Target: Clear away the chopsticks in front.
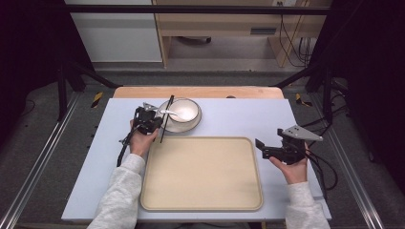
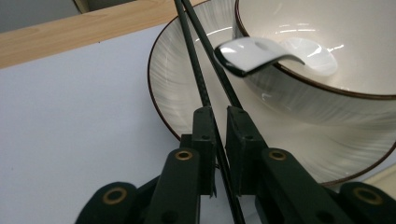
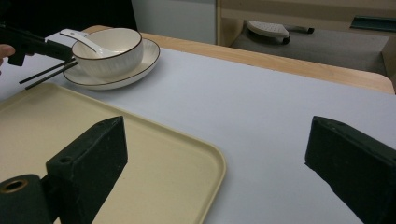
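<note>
The left hand-held gripper (image 2: 219, 128) clamps black chopsticks (image 2: 205, 70), tips cut off; the right hand-held gripper (image 3: 210, 158) gapes empty.

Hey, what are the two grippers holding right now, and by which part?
The left gripper pinches the pair of black chopsticks partway along their length, beside the plate. The right gripper is open and holds nothing.

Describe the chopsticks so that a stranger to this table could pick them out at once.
Start at the big beige tray; just beyond its far left corner a white bowl stands on a plate. The chopsticks lean across that plate's left rim, clamped in the left gripper. They are the one pair of thin black sticks; the spoon beside them is white.
</note>
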`<state>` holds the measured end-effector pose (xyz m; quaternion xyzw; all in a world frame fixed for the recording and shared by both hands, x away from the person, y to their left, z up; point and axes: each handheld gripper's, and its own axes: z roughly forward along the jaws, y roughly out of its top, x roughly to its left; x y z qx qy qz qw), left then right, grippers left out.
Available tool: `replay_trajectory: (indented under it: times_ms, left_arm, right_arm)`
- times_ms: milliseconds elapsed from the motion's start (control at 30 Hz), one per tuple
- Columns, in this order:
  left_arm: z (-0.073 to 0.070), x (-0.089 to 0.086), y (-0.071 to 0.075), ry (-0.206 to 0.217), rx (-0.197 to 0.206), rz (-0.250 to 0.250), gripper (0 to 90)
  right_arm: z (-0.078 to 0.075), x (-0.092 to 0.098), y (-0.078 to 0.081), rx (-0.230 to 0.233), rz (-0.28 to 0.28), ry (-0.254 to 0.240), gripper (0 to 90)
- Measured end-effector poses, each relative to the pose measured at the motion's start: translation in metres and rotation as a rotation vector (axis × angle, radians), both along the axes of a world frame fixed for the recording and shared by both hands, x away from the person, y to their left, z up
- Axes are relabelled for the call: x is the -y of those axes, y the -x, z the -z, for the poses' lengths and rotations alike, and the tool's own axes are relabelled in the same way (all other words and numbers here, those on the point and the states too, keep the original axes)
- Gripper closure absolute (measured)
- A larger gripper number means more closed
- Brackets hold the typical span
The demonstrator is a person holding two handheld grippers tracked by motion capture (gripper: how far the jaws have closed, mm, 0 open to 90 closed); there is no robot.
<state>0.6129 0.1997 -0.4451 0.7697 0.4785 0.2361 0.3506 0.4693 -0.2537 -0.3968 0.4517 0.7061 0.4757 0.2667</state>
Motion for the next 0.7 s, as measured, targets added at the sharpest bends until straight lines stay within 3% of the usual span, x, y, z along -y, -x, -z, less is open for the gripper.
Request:
replay_trajectory:
  times_ms: [167,333,700]
  left_arm:
    - [0.0,0.006,-0.01,-0.043,-0.002,0.0,76.9]
    - [0.007,0.002,-0.016,-0.03,-0.029,-0.012,79.5]
    - [0.009,0.003,-0.016,-0.016,-0.01,-0.026,85.5]
  right_arm:
    - [0.0,0.0,0.0,-0.004,-0.001,0.004,6.1]
    - [0.0,0.0,0.0,-0.001,-0.003,-0.001,6.3]
    - [0.0,0.0,0.0,0.001,-0.003,0.002,6.4]
